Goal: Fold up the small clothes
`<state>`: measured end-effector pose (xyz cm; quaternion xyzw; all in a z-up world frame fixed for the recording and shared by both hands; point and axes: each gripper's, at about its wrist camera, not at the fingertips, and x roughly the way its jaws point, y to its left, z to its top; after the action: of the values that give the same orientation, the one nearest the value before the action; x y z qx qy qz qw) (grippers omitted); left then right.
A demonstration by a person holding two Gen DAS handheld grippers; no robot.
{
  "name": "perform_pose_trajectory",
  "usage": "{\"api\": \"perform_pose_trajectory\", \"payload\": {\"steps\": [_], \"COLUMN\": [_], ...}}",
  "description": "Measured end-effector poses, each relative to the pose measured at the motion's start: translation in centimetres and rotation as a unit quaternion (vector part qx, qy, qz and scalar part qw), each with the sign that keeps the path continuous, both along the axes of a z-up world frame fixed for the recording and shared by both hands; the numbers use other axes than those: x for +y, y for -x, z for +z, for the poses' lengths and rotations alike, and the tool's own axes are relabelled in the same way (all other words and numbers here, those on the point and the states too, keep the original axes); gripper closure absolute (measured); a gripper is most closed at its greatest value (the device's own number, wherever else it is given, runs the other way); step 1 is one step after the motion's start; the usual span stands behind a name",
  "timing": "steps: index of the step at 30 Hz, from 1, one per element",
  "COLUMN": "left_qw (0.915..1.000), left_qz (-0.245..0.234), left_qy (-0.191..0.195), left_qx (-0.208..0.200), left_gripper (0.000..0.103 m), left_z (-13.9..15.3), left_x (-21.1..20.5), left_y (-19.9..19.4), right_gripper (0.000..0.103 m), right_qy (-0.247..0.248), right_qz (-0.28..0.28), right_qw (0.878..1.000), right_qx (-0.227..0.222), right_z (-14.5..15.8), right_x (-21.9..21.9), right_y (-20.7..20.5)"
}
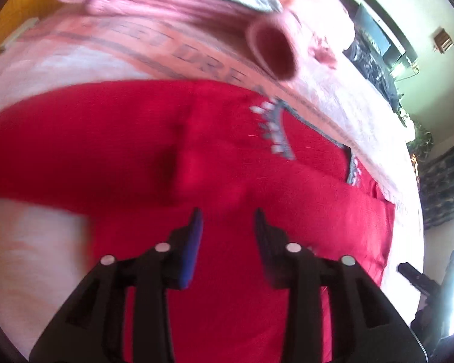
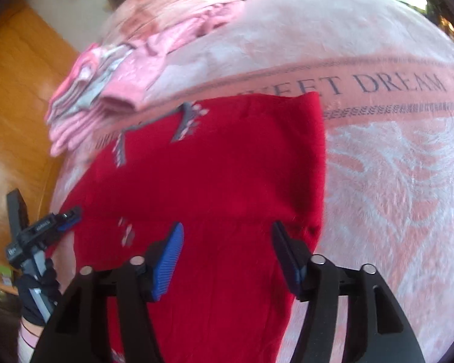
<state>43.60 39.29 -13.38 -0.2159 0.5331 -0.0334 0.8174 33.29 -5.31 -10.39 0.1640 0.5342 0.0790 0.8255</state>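
A pink plush blanket (image 2: pixel 393 181) covered the bed, fuzzy, with pale feathery leaf patterns and a darker band printed in grey letters reading in part "DREAM". Beyond its edge lay a glossy orange wood floor (image 2: pixel 18 90), and a pale wall (image 1: pixel 420 6) with a small brown vent rose at the far side. Dark cluttered items lined the bed's far edge, too blurred to identify.

The red garment (image 2: pixel 221 175) lay spread flat on the blanket, a soft knit with grey-and-white patterned trim near its upper part and 1 side folded over into a straight edge. Just beyond it sat a stack of folded pink clothes (image 2: pixel 106 90) with a grey piece among them; in the left view a pink cuff (image 1: pixel 272 48) showed as a round open tube.

The left gripper (image 1: pixel 227 220) hovered over the red knit, its 2 black fingers with blue ribbed pads spread apart and holding nothing. The right gripper (image 2: pixel 227 233) was likewise spread wide above the garment's near part, empty. A gloved hand (image 2: pixel 39 296) gripped the left tool's handle at the bed's edge.
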Motion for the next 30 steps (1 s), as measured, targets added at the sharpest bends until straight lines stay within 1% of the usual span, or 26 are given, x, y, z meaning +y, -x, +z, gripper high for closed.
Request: {"api": "perform_pose_trajectory", "payload": {"steps": [2, 3, 5, 7, 9, 10, 12, 15, 16, 18, 20, 22, 25, 30], "left_qw": [0.9997, 0.9993, 0.9967, 0.992, 0.9863, 0.9815, 0.9707, 0.946, 0.9338, 0.9196, 0.9082, 0.8961, 0.8893, 0.8868], "left_qz": [0.022, 0.036, 0.08, 0.124, 0.162, 0.189, 0.238, 0.317, 0.349, 0.379, 0.398, 0.414, 0.424, 0.433], "left_qy": [-0.008, -0.007, -0.002, -0.005, -0.011, -0.006, 0.022, 0.065, 0.08, 0.103, 0.126, 0.155, 0.163, 0.147], "left_qx": [-0.001, 0.003, 0.014, 0.024, 0.028, 0.027, 0.02, 0.004, -0.004, -0.016, -0.025, -0.038, -0.053, -0.069], "left_gripper": [0.065, 0.065, 0.065, 0.065, 0.065, 0.065, 0.065, 0.065, 0.065, 0.065, 0.067, 0.067, 0.067, 0.068], "left_z": [0.2, 0.0, -0.5, -1.1, -1.3, -1.5, -1.9, -2.5, -2.8, -3.4, -4.0, -4.8, -5.2, -5.3], "left_x": [4.3, 6.0, 11.1, 16.1, 20.3, 22.7, 26.8, 32.4, 34.4, 36.5, 38.1, 39.1, 40.2, 41.7], "left_y": [2.9, 3.8, 6.7, 9.7, 12.1, 13.4, 15.2, 18.2, 19.2, 20.1, 20.7, 20.8, 20.7, 20.1], "right_gripper": [0.037, 0.037, 0.037, 0.037, 0.037, 0.037, 0.037, 0.037, 0.037, 0.037, 0.037, 0.037, 0.036, 0.032], "right_qy": [0.023, 0.027, 0.026, 0.036, 0.046, 0.047, 0.045, 0.066, 0.07, 0.069, 0.066, 0.068, 0.076, 0.079], "right_qz": [0.025, 0.036, 0.059, 0.075, 0.085, 0.089, 0.099, 0.107, 0.108, 0.106, 0.102, 0.098, 0.095, 0.098], "right_qw": [0.999, 0.999, 0.998, 0.996, 0.995, 0.995, 0.994, 0.992, 0.991, 0.991, 0.992, 0.992, 0.992, 0.991], "right_qx": [0.006, 0.013, 0.025, 0.028, 0.024, 0.023, 0.023, 0.026, 0.028, 0.036, 0.042, 0.047, 0.046, 0.042], "right_z": [-0.2, -0.6, -1.7, -2.3, -2.6, -2.6, -2.6, -2.7, -2.7, -3.1, -3.7, -4.2, -4.8, -5.2], "right_x": [2.2, 3.3, 5.5, 7.7, 9.2, 9.9, 10.8, 12.4, 12.9, 13.2, 13.5, 13.7, 14.1, 14.4], "right_y": [1.5, 2.1, 3.3, 4.4, 5.4, 5.6, 5.9, 5.6, 5.2, 5.0, 4.9, 4.7, 4.6, 4.5]}}
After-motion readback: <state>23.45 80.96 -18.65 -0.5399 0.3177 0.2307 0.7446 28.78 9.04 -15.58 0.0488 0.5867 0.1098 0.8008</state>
